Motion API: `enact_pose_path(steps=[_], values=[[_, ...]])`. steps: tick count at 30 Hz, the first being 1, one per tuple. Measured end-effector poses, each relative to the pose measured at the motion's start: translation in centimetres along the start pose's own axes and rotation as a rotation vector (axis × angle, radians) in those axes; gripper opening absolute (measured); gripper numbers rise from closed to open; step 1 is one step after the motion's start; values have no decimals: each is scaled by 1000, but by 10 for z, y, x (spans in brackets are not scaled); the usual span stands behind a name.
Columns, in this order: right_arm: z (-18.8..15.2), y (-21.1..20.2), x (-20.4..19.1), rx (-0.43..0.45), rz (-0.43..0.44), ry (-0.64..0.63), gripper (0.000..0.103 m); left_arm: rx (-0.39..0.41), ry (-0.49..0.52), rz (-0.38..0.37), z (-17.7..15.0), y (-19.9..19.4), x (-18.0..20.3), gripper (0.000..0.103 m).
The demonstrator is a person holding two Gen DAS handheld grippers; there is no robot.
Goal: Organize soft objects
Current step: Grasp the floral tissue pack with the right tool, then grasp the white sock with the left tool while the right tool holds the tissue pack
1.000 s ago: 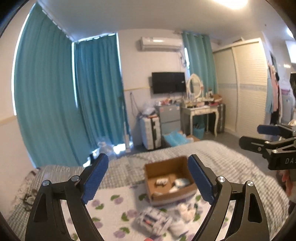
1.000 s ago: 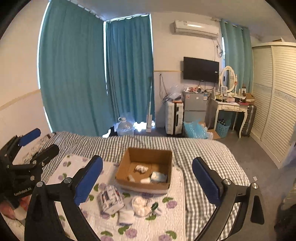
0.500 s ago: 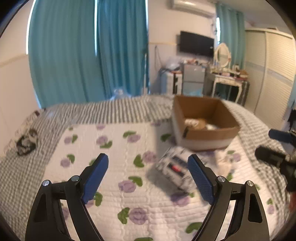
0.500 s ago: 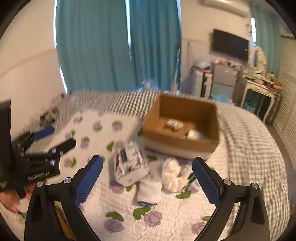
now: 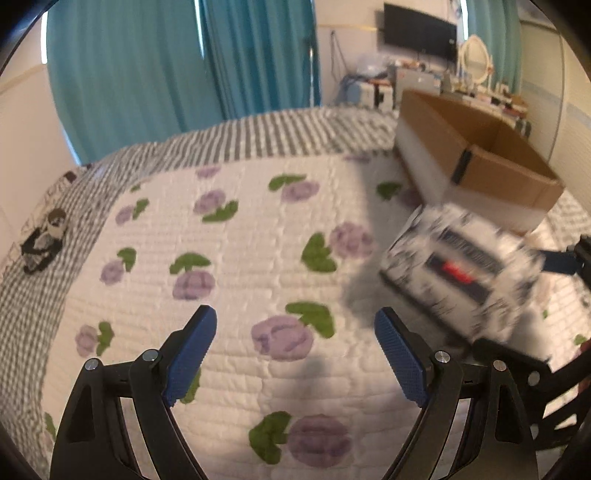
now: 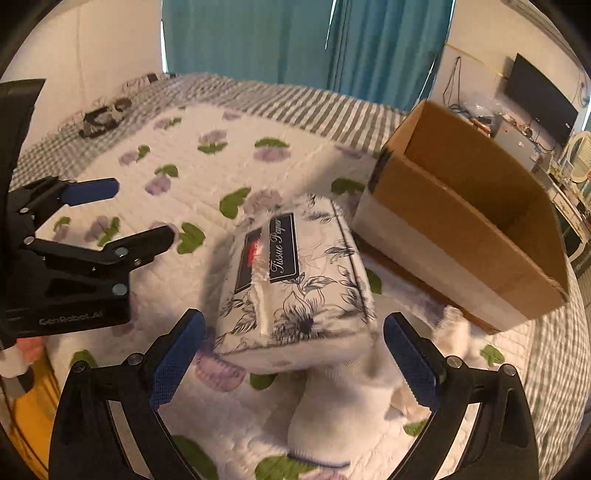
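A soft tissue pack [image 6: 295,277] with a black flower print lies on the floral quilt [image 6: 207,173], just ahead of my open right gripper [image 6: 293,354]. Under and beside it lie white socks [image 6: 336,406]. The same tissue pack [image 5: 461,273] shows blurred at the right of the left wrist view. My left gripper [image 5: 295,354] hangs open over bare quilt [image 5: 236,236], left of the pack, with nothing between its fingers. An open cardboard box [image 6: 469,229] stands behind the pack; what is inside it is hidden. The cardboard box [image 5: 476,155] also sits at the upper right in the left wrist view.
A small dark bundle [image 5: 44,240] lies on the grey checked bedspread at the far left. Teal curtains [image 5: 177,66] hang behind the bed. A TV [image 5: 419,27] and a cluttered dresser stand beyond the box. The left gripper [image 6: 88,236] appears at the left of the right wrist view.
Both grippers have dropped from looking across the room to close over the bed. The right one has closed in on the tissue pack; the left has come down over bare quilt.
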State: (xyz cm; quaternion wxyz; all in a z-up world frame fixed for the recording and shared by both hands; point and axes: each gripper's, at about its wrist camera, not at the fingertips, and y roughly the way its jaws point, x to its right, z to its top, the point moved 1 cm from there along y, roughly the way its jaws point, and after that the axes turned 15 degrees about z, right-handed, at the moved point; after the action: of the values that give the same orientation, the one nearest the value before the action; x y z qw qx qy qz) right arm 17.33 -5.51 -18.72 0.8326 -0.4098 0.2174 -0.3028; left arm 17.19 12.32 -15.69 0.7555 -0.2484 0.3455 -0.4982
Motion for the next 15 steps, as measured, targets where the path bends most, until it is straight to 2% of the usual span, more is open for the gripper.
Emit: enact_pose_path(steps=[4, 7, 8, 9, 10, 12, 15], values=[[6, 21, 6, -20, 6, 23, 98, -28, 4, -7, -3, 11, 0, 89], [12, 30, 4, -23, -23, 15, 97, -28, 2, -5, -4, 14, -2, 89], [13, 31, 3, -21, -22, 14, 96, -27, 1, -3, -4, 14, -3, 89], [14, 30, 0, -14, -28, 10, 85, -27, -1, -2, -5, 15, -4, 89], [14, 29, -2, -11, -33, 9, 82, -29, -4, -1, -6, 14, -5, 89], [13, 24, -5, -3, -38, 7, 79, -34, -1, 6, -7, 13, -7, 89], [11, 2, -11, 68, -36, 6, 75, -20, -3, 22, -8, 3, -9, 89]])
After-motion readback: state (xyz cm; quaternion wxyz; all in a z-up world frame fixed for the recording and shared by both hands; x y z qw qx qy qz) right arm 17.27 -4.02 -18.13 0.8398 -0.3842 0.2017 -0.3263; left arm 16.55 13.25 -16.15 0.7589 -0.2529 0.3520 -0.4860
